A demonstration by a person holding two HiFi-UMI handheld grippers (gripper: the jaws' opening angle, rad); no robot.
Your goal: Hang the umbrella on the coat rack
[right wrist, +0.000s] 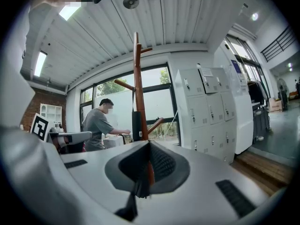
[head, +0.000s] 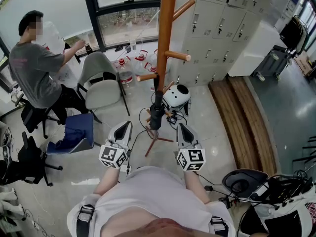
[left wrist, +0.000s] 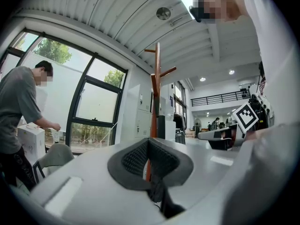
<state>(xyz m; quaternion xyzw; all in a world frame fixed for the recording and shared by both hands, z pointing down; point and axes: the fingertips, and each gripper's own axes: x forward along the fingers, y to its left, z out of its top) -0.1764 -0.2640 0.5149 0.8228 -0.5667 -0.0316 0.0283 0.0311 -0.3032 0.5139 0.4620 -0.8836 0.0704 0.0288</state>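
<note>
Tall windows (head: 128, 23) and a pale floor (head: 98, 167) frame an office corner where, at far left, one person (head: 34, 65) bends over a counter, apart from the work, with one grey chair (head: 98, 80) beside them. Nearer the camera, the left gripper (head: 124, 127) points level at the rack, jaws pressed together with nothing between them. At centre stands the single wooden rack (head: 165, 28), with at least four pegs (head: 177, 56) showing along its pole. The one black umbrella (head: 157, 115), folded, hangs low against that pole, seemingly by its strap from a peg, though the loop itself is too small to make out. It sits ahead of both sets of jaws and between them, touching neither. The right gripper (head: 183, 130) mirrors the left, tilted slightly down, jaws likewise closed and empty. Both tools, two in all, sit close to the wearer's torso, a posture that suggests the umbrella is already up and needs no support. Behind the rack and to its right runs one bank of grey lockers (head: 222, 28), with a wooden step (head: 247, 117) along its foot. The task looks complete, or all but.
</note>
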